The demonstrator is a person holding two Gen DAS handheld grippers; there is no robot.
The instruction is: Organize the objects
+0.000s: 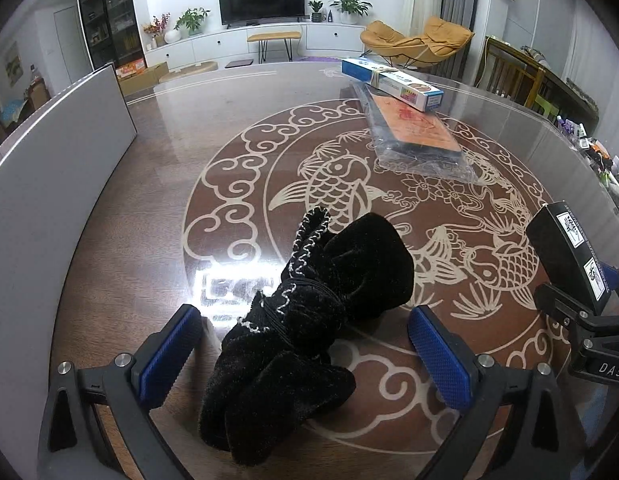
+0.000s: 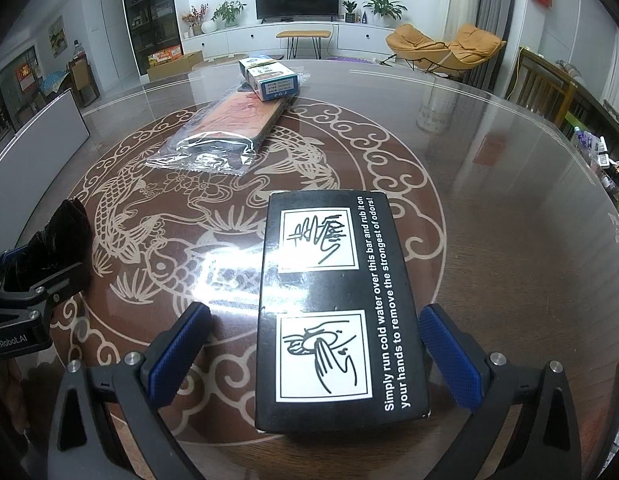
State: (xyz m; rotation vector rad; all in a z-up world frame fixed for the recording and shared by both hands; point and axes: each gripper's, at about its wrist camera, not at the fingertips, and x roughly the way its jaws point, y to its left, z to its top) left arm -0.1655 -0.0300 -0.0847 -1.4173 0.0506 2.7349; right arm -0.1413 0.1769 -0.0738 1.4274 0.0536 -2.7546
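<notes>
The plastic-wrapped item [image 2: 225, 132] is hard to identify. Both tools gape wide: left tool [image 1: 305, 356] straddles the black velvet pouch [image 1: 309, 304], right tool [image 2: 315, 354] the black box [image 2: 329, 304], on the glossy fish-patterned counter [image 2: 489, 240].

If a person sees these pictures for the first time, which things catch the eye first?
A black velvet pouch lies between the open jaws of the left gripper. A black box with white hand drawings lies between the open jaws of the right gripper. Under both, the table shows a large pale fish pattern.
</notes>
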